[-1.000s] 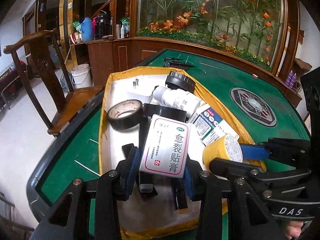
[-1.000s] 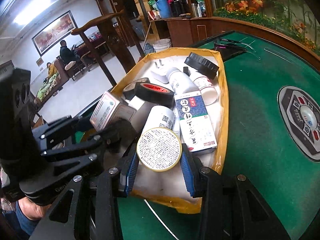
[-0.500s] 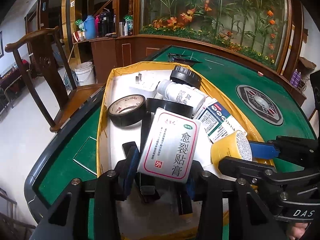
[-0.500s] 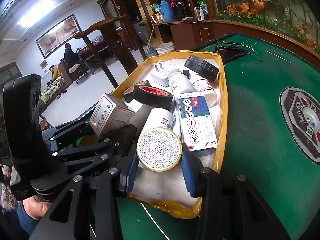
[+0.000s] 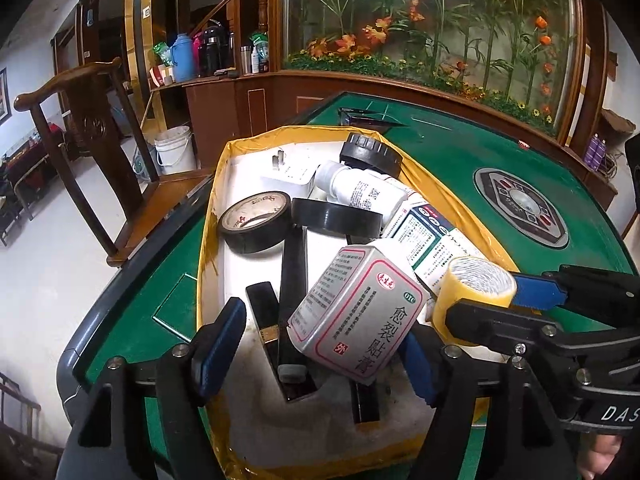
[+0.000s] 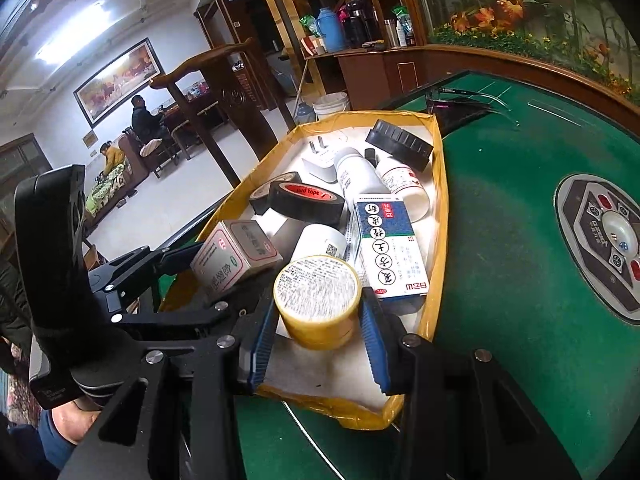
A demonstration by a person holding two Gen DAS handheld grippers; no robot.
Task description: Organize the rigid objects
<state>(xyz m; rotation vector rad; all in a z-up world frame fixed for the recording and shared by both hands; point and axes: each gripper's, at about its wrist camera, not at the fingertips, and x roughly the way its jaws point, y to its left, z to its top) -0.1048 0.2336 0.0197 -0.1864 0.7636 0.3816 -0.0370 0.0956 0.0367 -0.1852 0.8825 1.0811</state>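
Surface: green felt table (image 5: 452,160), yellow-rimmed tray (image 5: 208,236).
Box: white-and-red carton (image 5: 356,312), tipped over the tray's clutter since release.
Left gripper (image 5: 320,344): jaws opening, carton loose.
Right gripper (image 6: 316,336): unchanged, clamping yellow tape roll (image 6: 318,296) above the tray; place next.

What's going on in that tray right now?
A person is sorting small items into a yellow-rimmed tray on a green table. The left tongs are opening around a white medicine box, which lies tilted over the tray's near end. The right tongs grip a yellow tape roll beside it. Black tape rolls, bottles and another box already lie inside.
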